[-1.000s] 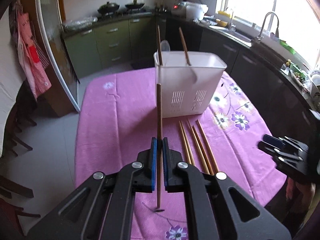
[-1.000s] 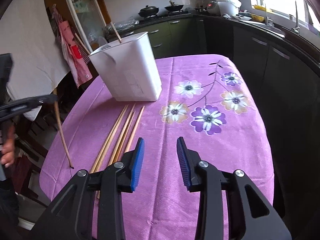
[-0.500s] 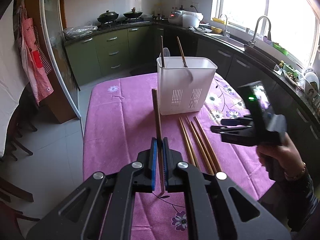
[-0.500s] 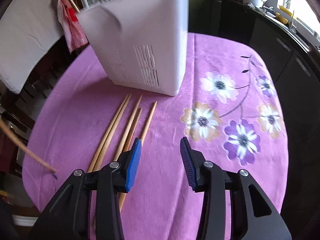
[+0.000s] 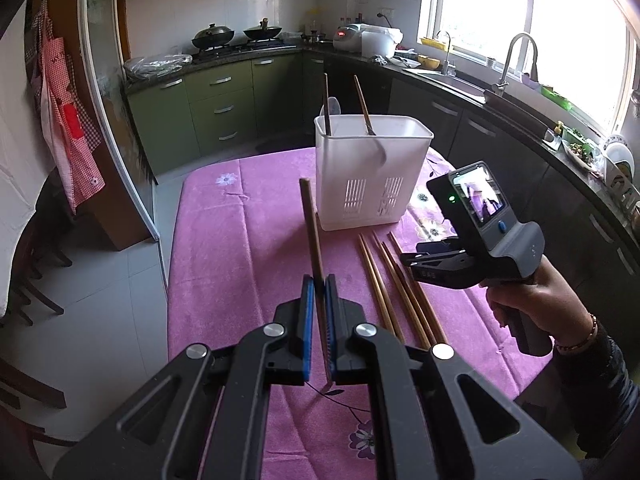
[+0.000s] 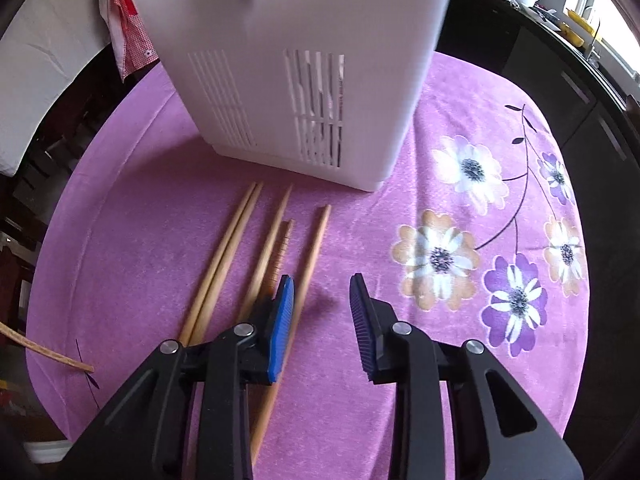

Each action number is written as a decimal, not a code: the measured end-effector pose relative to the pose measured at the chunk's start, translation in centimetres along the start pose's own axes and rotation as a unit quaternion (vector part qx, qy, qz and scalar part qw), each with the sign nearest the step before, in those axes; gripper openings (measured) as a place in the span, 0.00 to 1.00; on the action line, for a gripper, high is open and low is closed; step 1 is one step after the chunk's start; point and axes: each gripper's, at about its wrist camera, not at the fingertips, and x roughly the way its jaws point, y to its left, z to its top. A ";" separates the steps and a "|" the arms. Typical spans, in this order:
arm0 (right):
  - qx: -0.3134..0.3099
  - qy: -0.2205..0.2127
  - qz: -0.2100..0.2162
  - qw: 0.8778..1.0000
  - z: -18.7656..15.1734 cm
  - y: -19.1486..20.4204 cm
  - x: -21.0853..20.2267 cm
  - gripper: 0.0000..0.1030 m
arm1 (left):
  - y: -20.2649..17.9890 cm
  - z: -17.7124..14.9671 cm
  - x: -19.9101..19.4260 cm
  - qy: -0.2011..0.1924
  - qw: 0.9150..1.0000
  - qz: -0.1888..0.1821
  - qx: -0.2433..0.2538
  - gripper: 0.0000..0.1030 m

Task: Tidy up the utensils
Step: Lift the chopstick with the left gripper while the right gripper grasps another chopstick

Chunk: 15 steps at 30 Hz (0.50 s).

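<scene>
1. Pink flowered cloth covers your table, with green kitchen cabinets behind.
2. Your left gripper is clenched on one chopstick, held almost upright in front of the white holder.
3. Your right gripper hovers low over the loose chopsticks lying just beside the holder; its jaws have just been closing, pads still apart, with the rightmost stick between them but unpressed.

Daylight floods in through the window, which is blown out to glare. Fisheye curvature bends and darkens the corners. The white basket looks soft with blur; faint shadows lie on the purple cloth.
</scene>
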 end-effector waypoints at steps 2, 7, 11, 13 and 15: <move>-0.003 0.006 -0.001 1.000 0.1 0.4 0.5 0.22 | 0.1 0.0 0.0 0.000 1.000 0.001 0.000 0.06; -0.006 0.000 0.006 1.000 -0.2 1.5 1.0 0.09 | 0.2 -0.1 -0.1 0.000 1.000 0.002 0.000 0.06; 0.007 -0.033 0.027 0.999 -0.4 0.9 -0.1 0.06 | 0.2 0.0 0.0 0.001 1.000 0.004 0.000 0.06; 0.012 -0.061 0.037 0.997 -0.9 0.4 -2.1 0.06 | 0.1 0.0 0.0 0.001 1.000 0.005 0.001 0.06; 0.018 -0.090 0.048 0.995 -1.5 -0.2 -4.4 0.06 | 0.0 0.0 0.0 0.001 1.000 0.006 0.003 0.06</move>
